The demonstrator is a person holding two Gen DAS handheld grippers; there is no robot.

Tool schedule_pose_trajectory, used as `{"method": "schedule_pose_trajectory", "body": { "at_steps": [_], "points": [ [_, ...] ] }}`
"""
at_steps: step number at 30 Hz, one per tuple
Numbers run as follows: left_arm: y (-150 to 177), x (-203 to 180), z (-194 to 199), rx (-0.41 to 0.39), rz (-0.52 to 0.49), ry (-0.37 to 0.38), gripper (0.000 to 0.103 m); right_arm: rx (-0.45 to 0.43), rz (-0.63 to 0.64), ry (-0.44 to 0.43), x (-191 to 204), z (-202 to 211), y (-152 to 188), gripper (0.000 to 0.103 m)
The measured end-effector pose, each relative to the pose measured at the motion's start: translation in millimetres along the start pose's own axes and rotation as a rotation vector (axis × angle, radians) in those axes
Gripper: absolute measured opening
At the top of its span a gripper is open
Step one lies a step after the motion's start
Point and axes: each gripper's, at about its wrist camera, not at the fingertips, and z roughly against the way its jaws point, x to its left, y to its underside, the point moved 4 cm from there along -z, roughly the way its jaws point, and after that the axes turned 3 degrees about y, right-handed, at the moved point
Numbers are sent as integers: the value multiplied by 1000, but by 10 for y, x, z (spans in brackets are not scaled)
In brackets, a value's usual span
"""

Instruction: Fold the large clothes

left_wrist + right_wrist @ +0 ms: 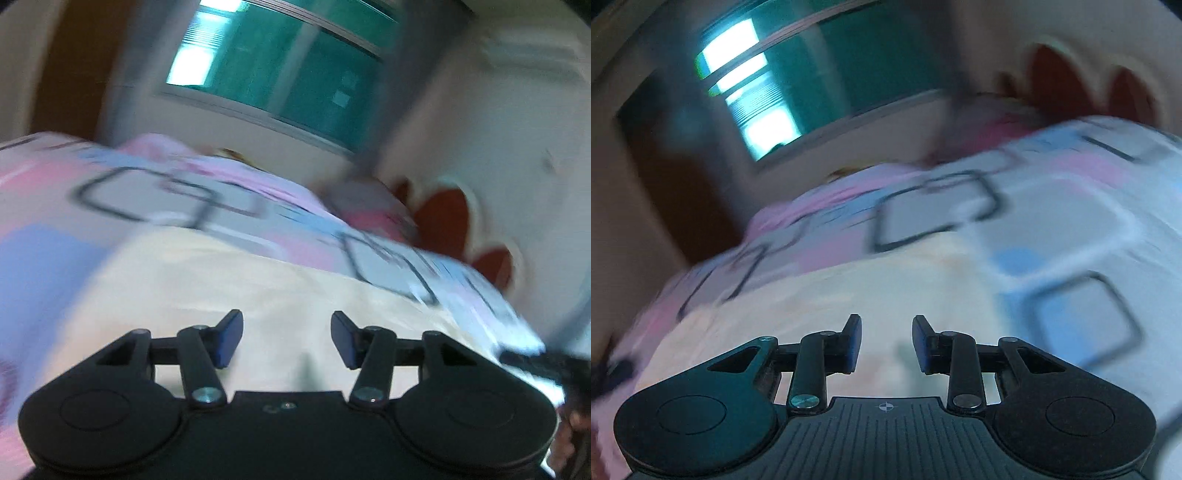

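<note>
The left gripper (pixel 286 338) and right gripper (pixel 886 341) both have their fingers spread apart with nothing between them. The cream cloth (pixel 236 291) lies just below on the patterned bed sheet (pixel 155 195).

Patterned bedsheet (pixel 177 199) ahead of tool; green window (pixel 288 74) beyond it, red headboard (pixel 447 218) to right.

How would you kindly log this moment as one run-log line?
left gripper: open, empty | right gripper: open, empty | cream garment: flat on patterned bedspread | views: motion-blurred
</note>
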Motion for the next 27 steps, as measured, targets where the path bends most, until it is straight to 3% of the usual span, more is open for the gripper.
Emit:
{"method": "schedule_pose_trajectory", "body": {
  "at_steps": [6,10,13,20,22,25,27],
  "points": [
    [69,-415,-740,134,-68,48,50,69,123,-33,506,-565,81,32],
    [327,-389,-1047,242,-96,-11,53,168,207,33,596,-924,359,31],
    [463,-359,-1146,260,-138,-37,53,201,248,57,564,-1096,526,31],
    [438,-312,-1148,275,-130,-22,51,221,251,61,541,-1139,549,31],
    [367,-313,-949,258,-101,-6,51,180,208,60,506,-903,440,32],
    [294,-301,-556,169,-132,-19,51,102,201,45,427,-465,338,32],
    [319,-282,-282,148,-120,-14,51,92,183,38,348,-252,362,32]
  ]
}}
